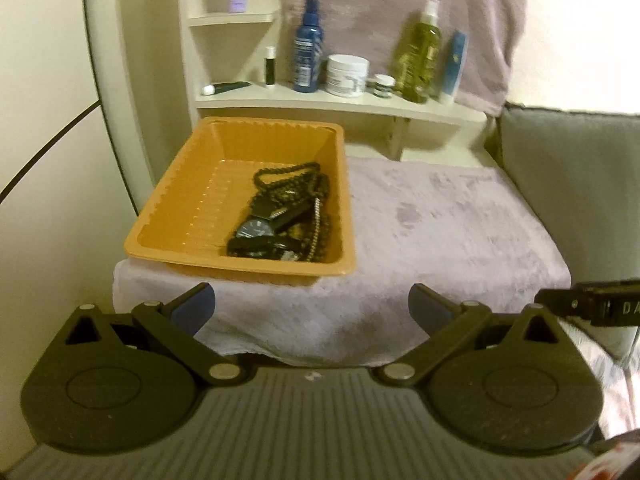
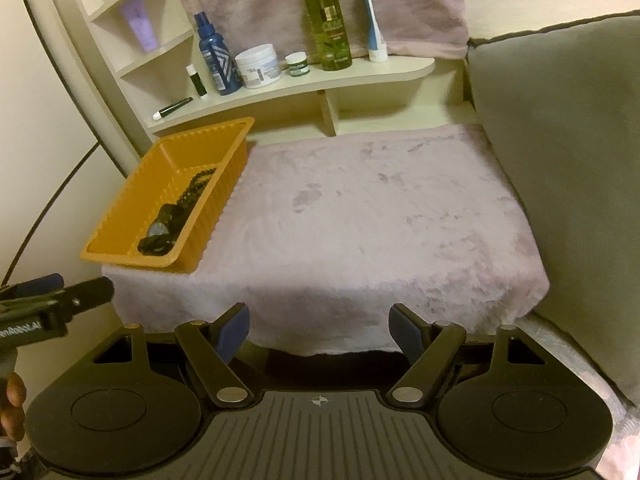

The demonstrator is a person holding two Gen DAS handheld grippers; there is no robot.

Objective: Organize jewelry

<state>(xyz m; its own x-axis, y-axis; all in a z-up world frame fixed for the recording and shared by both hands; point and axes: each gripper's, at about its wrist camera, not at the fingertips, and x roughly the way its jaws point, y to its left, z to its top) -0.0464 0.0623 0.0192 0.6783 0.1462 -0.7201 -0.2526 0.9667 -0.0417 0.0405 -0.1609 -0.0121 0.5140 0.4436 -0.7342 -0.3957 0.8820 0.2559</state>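
An orange plastic tray point(image 1: 180, 200) sits at the left of a pale pink furry cloth point(image 1: 440, 220). Inside it lie a dark bead necklace point(image 1: 288, 184), a black wristwatch point(image 1: 256, 230) and a silver chain point(image 1: 317, 220), heaped at its right side. The tray point(image 2: 132, 208) and the beads point(image 2: 196, 186) also show in the right wrist view. My left gripper point(image 1: 311, 308) is open and empty, held back from the cloth's front edge below the tray. My right gripper point(image 2: 319, 328) is open and empty at the cloth's front edge. The left gripper point(image 2: 52, 296) shows at the right view's left edge.
A cream shelf point(image 2: 304, 84) behind the cloth carries a blue bottle point(image 2: 216, 60), a white jar point(image 2: 258, 65), a small jar point(image 2: 297, 63), a green spray bottle point(image 2: 327, 28), a tube point(image 2: 372, 24) and a pen point(image 2: 172, 108). A grey cushion point(image 2: 560, 152) borders the right.
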